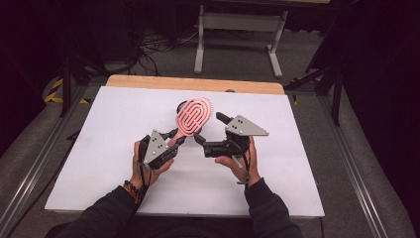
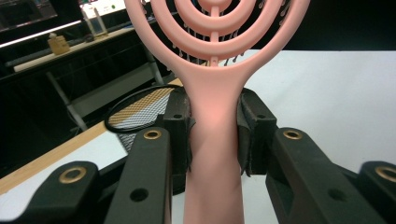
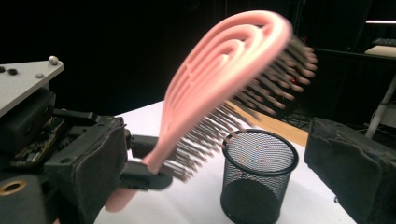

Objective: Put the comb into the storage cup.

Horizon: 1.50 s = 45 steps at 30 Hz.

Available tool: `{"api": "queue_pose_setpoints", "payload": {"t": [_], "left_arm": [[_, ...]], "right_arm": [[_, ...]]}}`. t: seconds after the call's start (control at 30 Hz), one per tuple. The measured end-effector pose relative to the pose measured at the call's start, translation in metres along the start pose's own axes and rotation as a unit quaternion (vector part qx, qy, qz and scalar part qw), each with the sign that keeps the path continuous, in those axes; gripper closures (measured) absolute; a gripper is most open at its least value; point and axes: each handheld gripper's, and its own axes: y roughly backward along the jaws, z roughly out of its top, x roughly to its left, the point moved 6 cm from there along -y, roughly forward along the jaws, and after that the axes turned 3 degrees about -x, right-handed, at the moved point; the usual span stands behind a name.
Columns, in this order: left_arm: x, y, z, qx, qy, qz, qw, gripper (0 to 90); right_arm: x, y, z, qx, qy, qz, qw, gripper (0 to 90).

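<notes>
A pink hairbrush (image 1: 194, 115) with an oval ribbed head is held up over the middle of the white table. My left gripper (image 1: 176, 140) is shut on its handle; in the left gripper view both pads press the pink handle (image 2: 215, 140) from either side. A black mesh cup (image 1: 181, 105) stands upright on the table just behind the brush head, and it also shows as the cup (image 3: 259, 177) in the right gripper view under the bristles. My right gripper (image 1: 212, 130) hovers to the right of the brush with its jaws wide apart, touching nothing.
The white sheet (image 1: 297, 148) covers the tabletop, with a wooden edge (image 1: 193, 83) along the far side. Beyond the table stands a white desk frame (image 1: 237, 29) on grey floor. Metal rails (image 1: 356, 178) run along both sides.
</notes>
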Motion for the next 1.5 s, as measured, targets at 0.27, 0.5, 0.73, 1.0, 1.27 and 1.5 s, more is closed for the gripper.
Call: {"api": "queue_pose_setpoints", "payload": {"t": [0.27, 0.5, 0.73, 1.0, 1.27, 1.5], "left_arm": [[-0.018, -0.004, 0.002, -0.004, -0.031, -0.007, 0.9995, 69.3], [-0.024, -0.012, -0.006, 0.014, -0.030, -0.017, 0.9993, 69.5], [-0.025, -0.016, -0.013, 0.036, -0.030, -0.028, 0.9985, 69.5], [-0.027, -0.016, -0.016, 0.043, -0.031, -0.032, 0.9981, 69.6], [-0.028, -0.017, -0.016, 0.039, -0.035, -0.051, 0.9973, 68.9], [-0.032, -0.018, -0.018, 0.055, -0.044, -0.067, 0.9953, 58.4]], "right_arm": [[-0.001, -0.005, -0.004, 0.000, -0.018, -0.002, 0.9998, 12.1], [-0.004, -0.002, -0.006, -0.003, -0.060, 0.005, 0.9982, 35.5], [-0.003, 0.002, -0.010, -0.007, -0.091, 0.016, 0.9957, 56.2], [0.015, 0.003, -0.011, 0.000, -0.075, 0.045, 0.9962, 61.7], [0.024, 0.004, -0.009, -0.001, -0.042, 0.049, 0.9979, 62.0], [0.024, 0.010, -0.006, -0.004, -0.029, 0.047, 0.9984, 62.1]]}}
